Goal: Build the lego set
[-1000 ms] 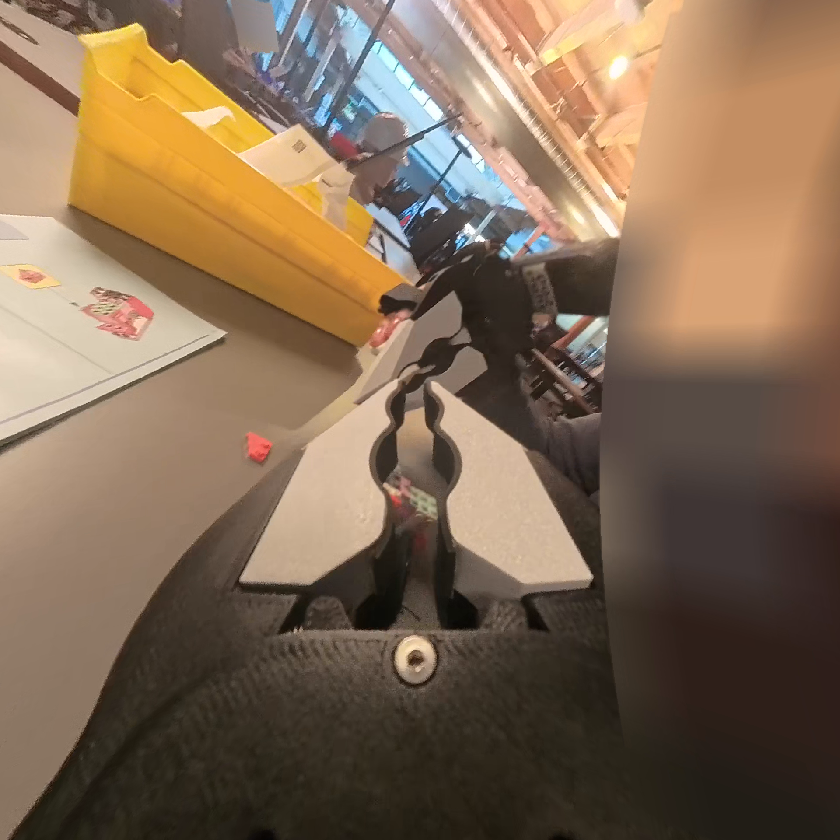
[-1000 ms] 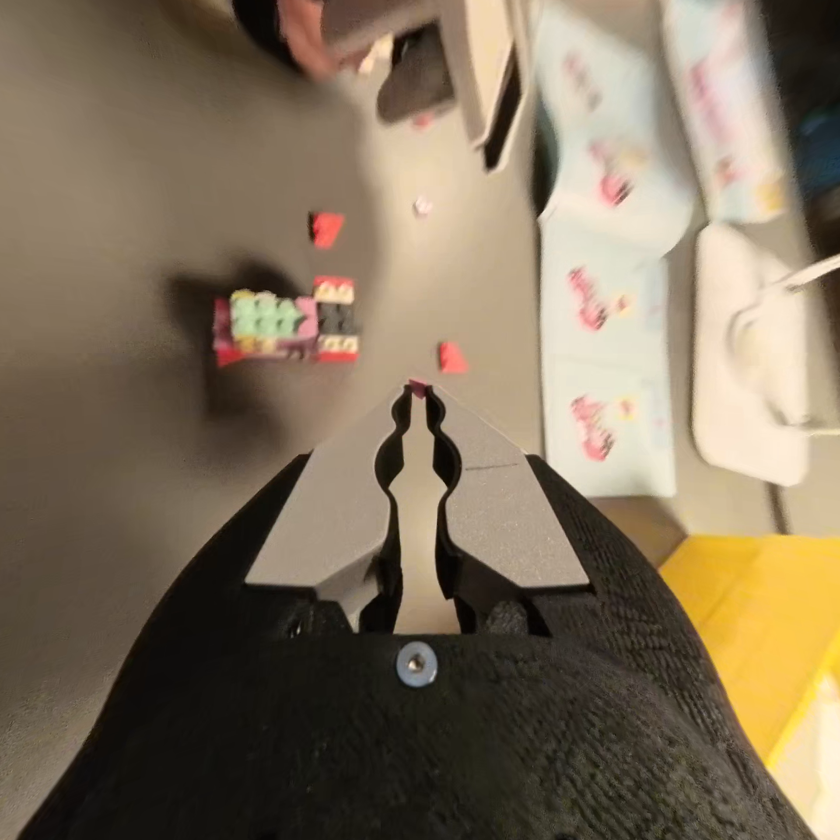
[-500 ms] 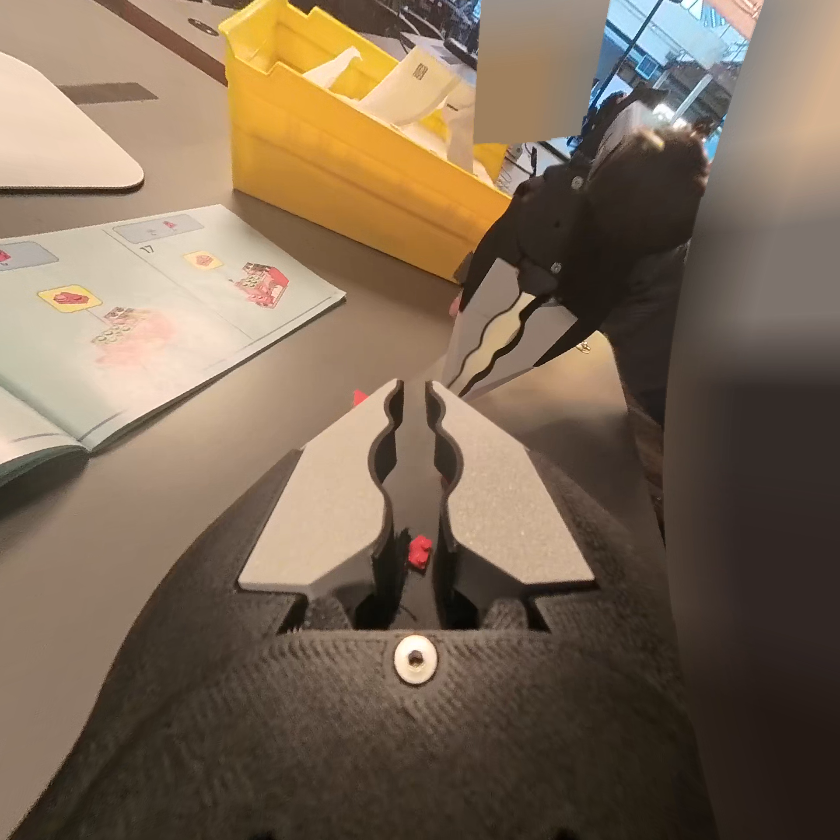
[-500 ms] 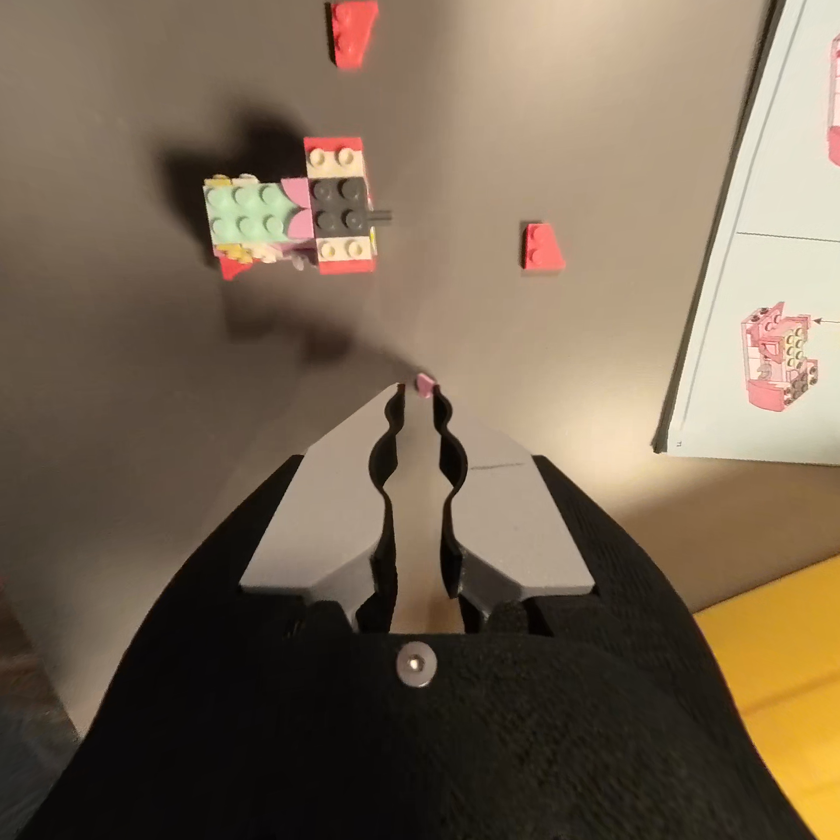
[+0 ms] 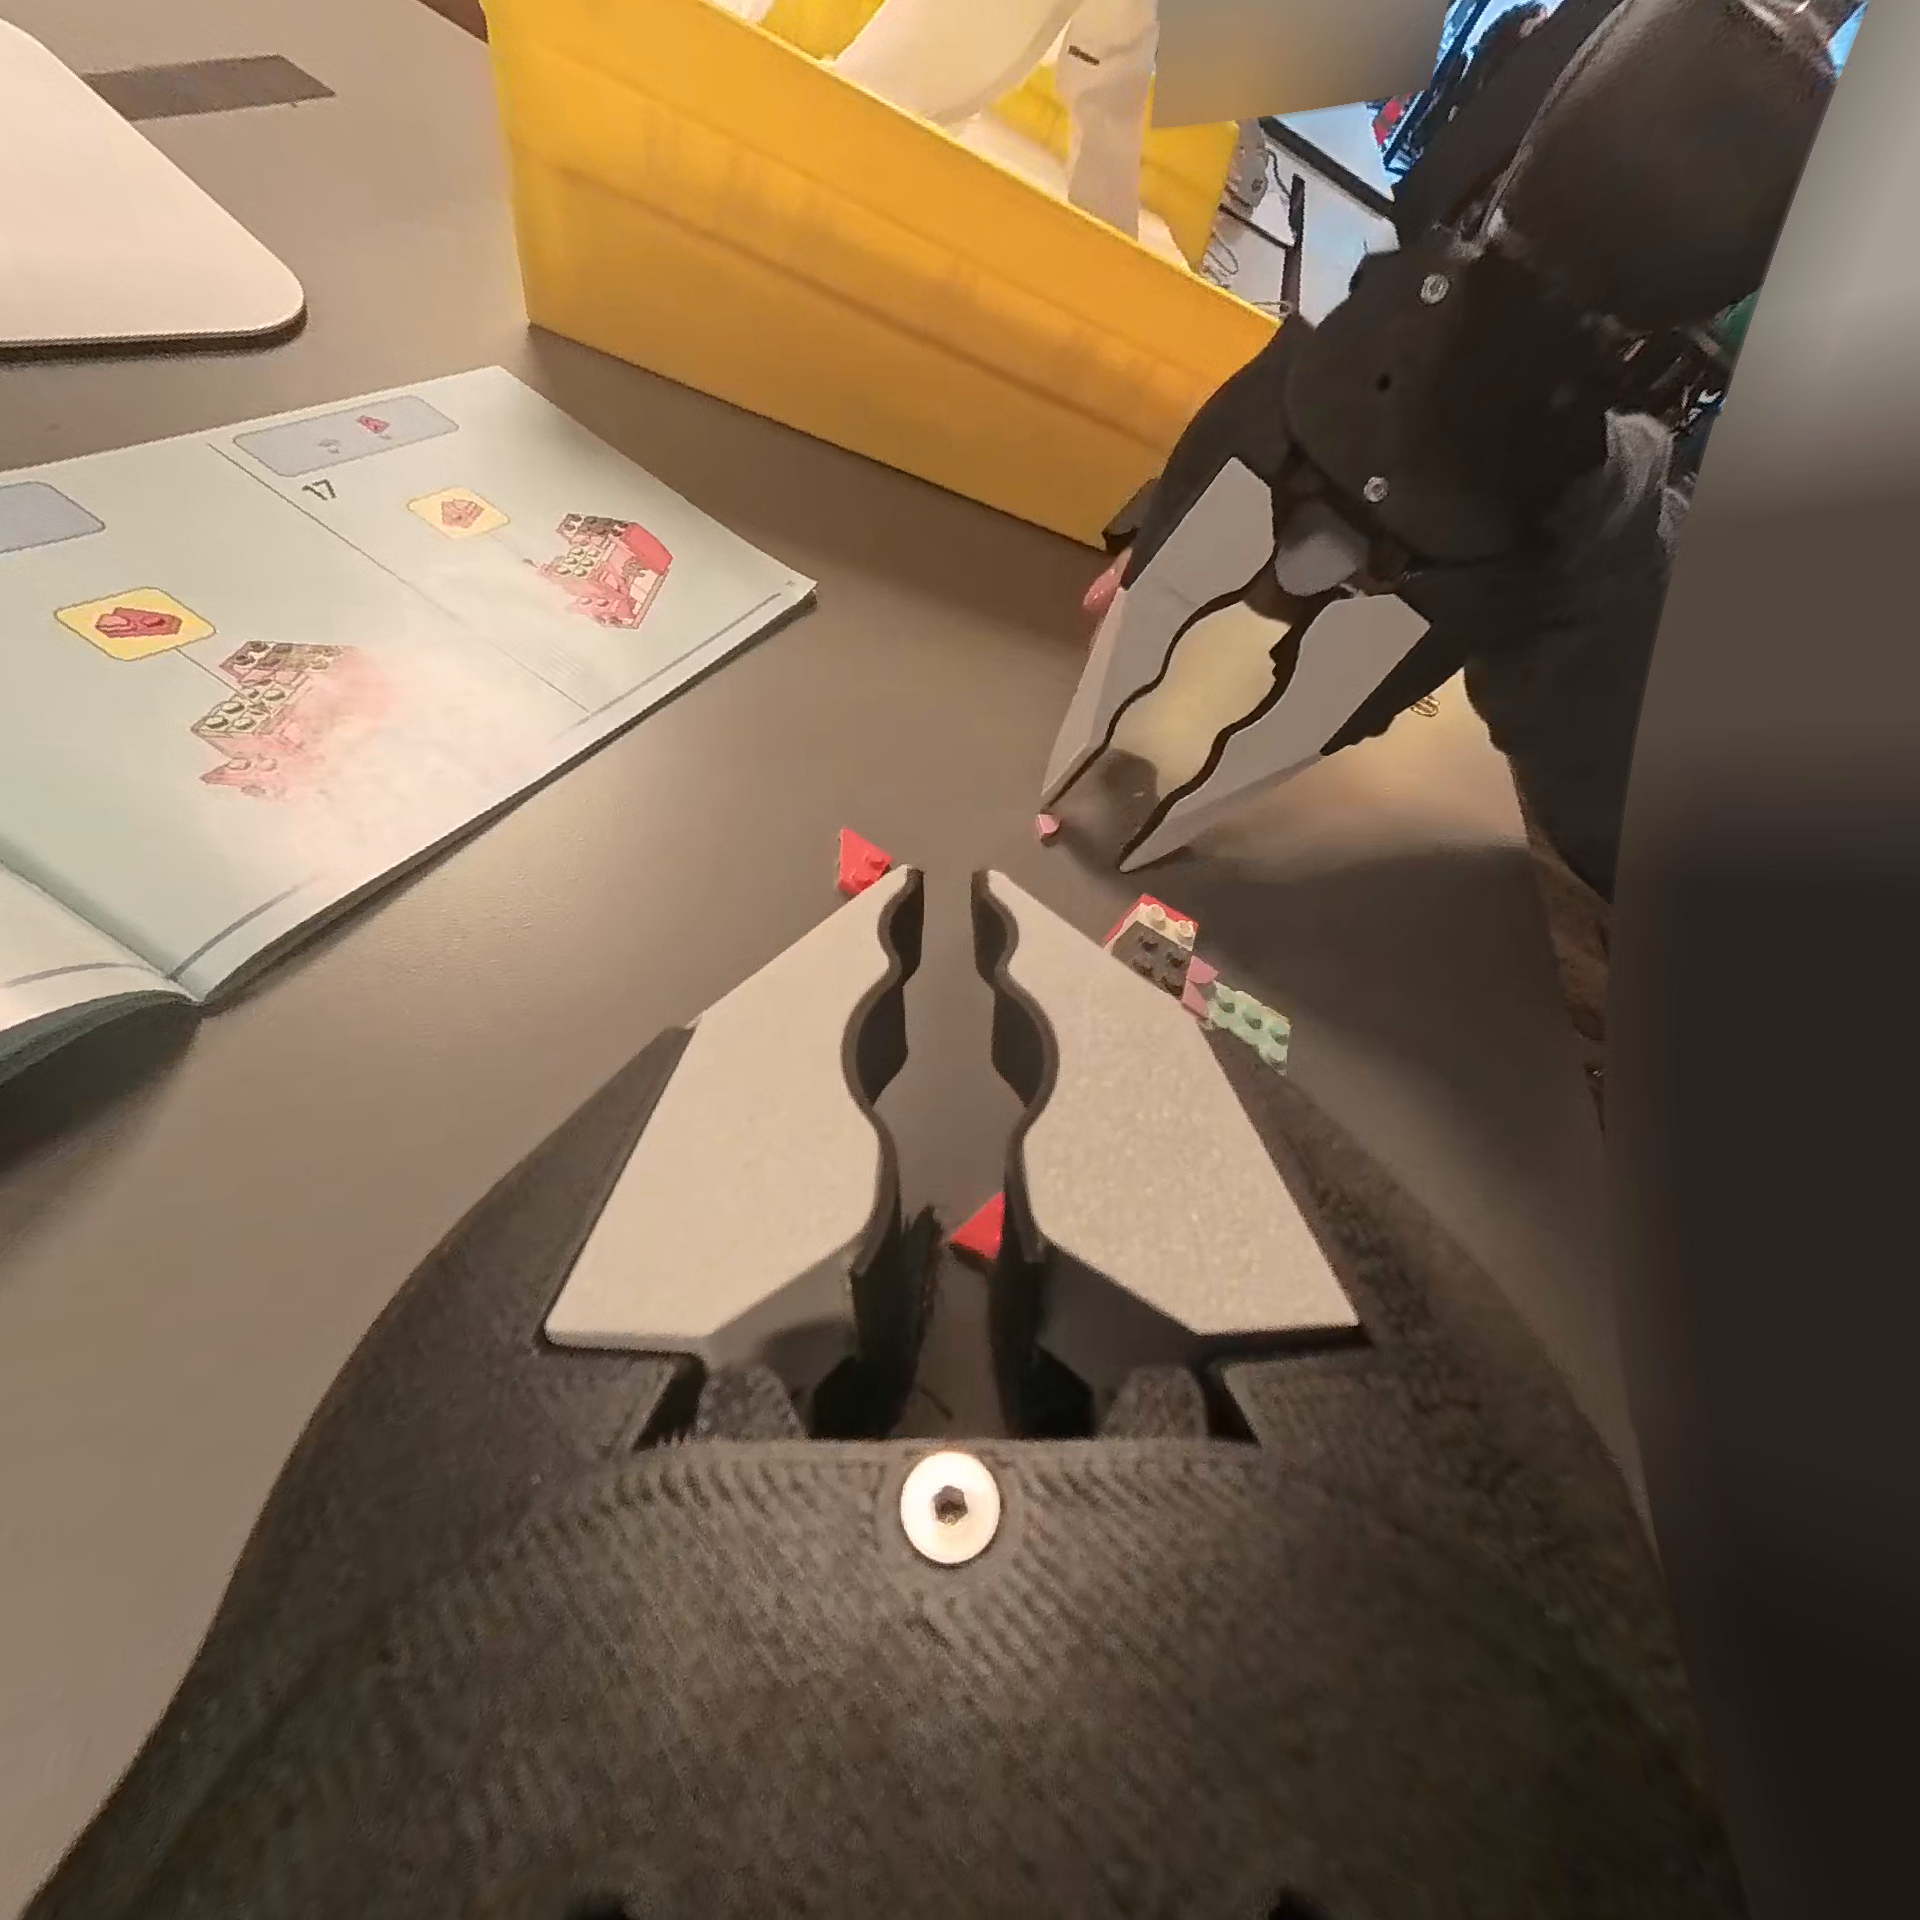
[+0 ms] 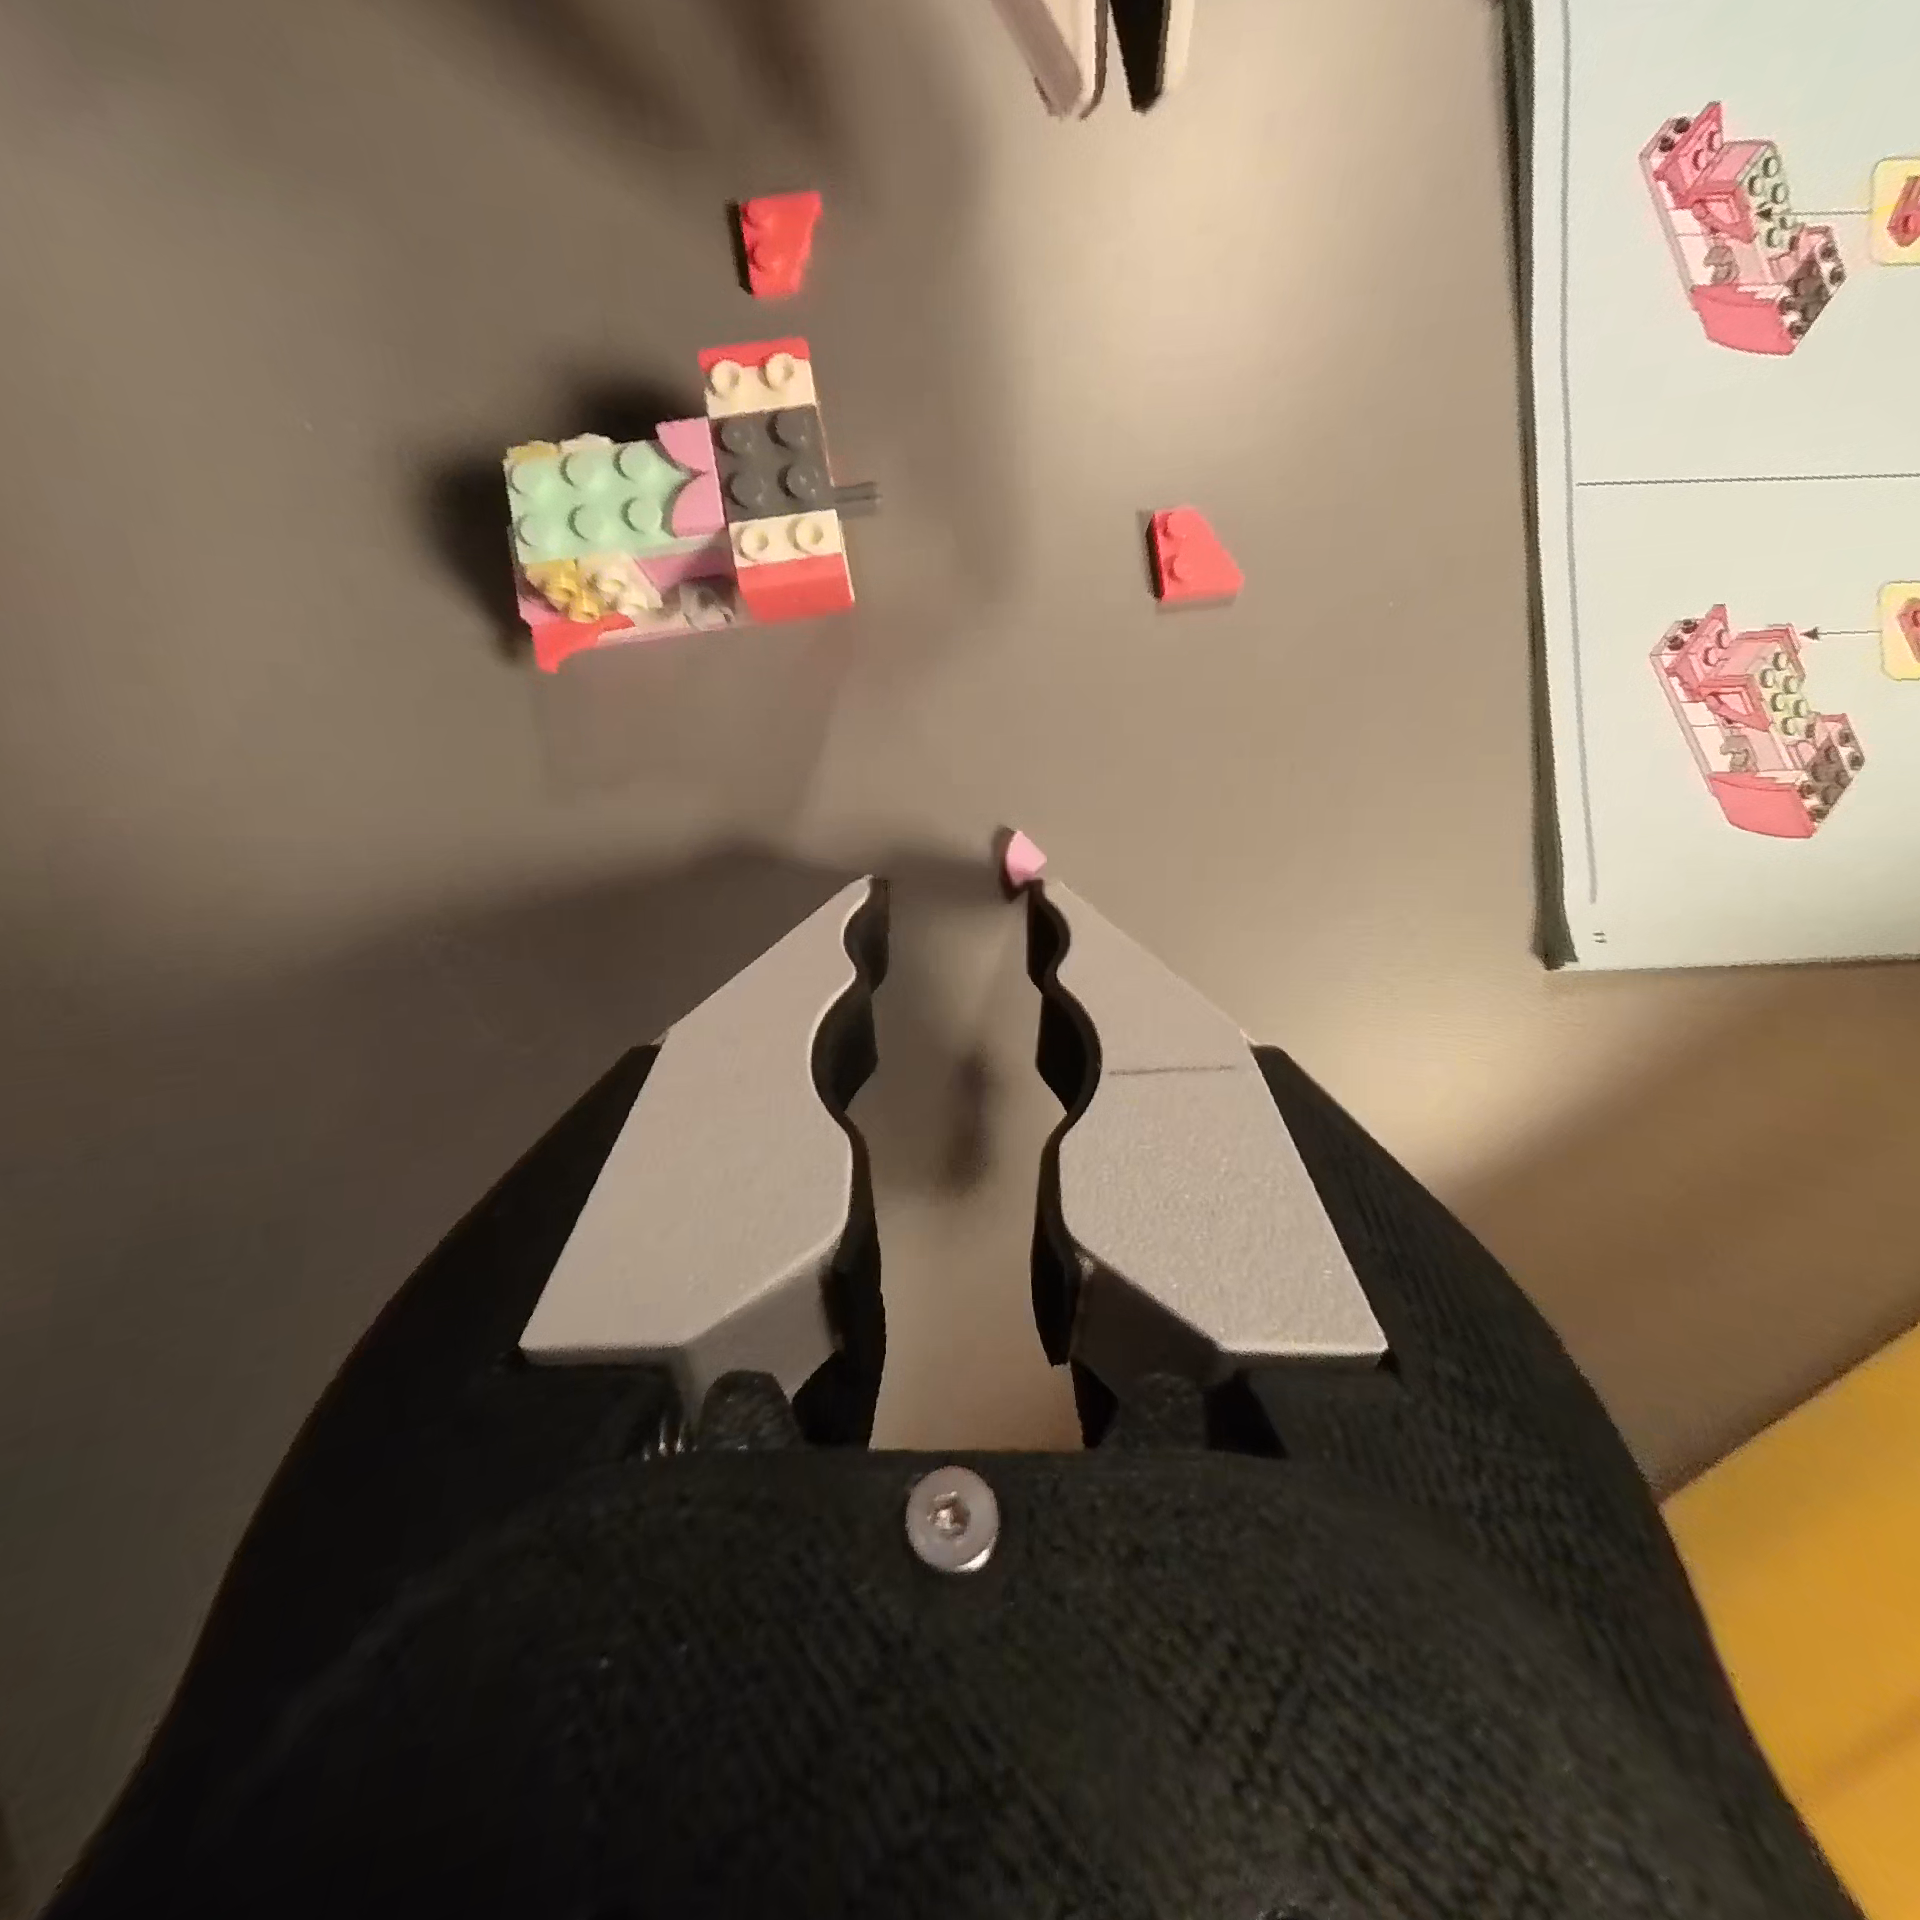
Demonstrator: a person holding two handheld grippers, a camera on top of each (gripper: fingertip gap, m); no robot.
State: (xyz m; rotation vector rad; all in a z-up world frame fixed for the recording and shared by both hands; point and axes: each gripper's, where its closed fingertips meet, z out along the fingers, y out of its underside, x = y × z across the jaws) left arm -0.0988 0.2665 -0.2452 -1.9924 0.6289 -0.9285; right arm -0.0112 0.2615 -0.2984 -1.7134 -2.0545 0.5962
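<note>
My right gripper (image 6: 956,888) is open, tips down close to the dark table. A tiny pink piece (image 6: 1020,857) lies at its right fingertip; no pad presses on it. In the left wrist view the right gripper (image 5: 1089,840) stands tip-down with the pink piece (image 5: 1049,826) beside one finger. My left gripper (image 5: 945,883) is open by a narrow gap with nothing between its pads. A red wedge brick (image 5: 860,862) lies just beyond its left fingertip, and another red brick (image 5: 977,1231) shows below it. A small multicoloured brick model (image 6: 675,509) sits on the table, to the right of my left gripper (image 5: 1195,977).
An open instruction booklet (image 5: 312,623) lies at the left, and shows at the right in the right wrist view (image 6: 1745,468). A yellow bin (image 5: 831,260) with white paper stands behind. A white pad (image 5: 104,229) is at the far left. Two red wedge bricks (image 6: 779,239) (image 6: 1193,556) lie near the model. Tip to tip, the grippers are about 11 cm apart. The red brick (image 5: 977,1231) is about 7 cm from my left fingertips and 12 cm from my right. Look for it in the right wrist view (image 6: 804,202) too.
My right gripper came down to the table, opened and let go of the tiny pink piece, which now lies at its fingertip. My left gripper tilted down toward the table.
</note>
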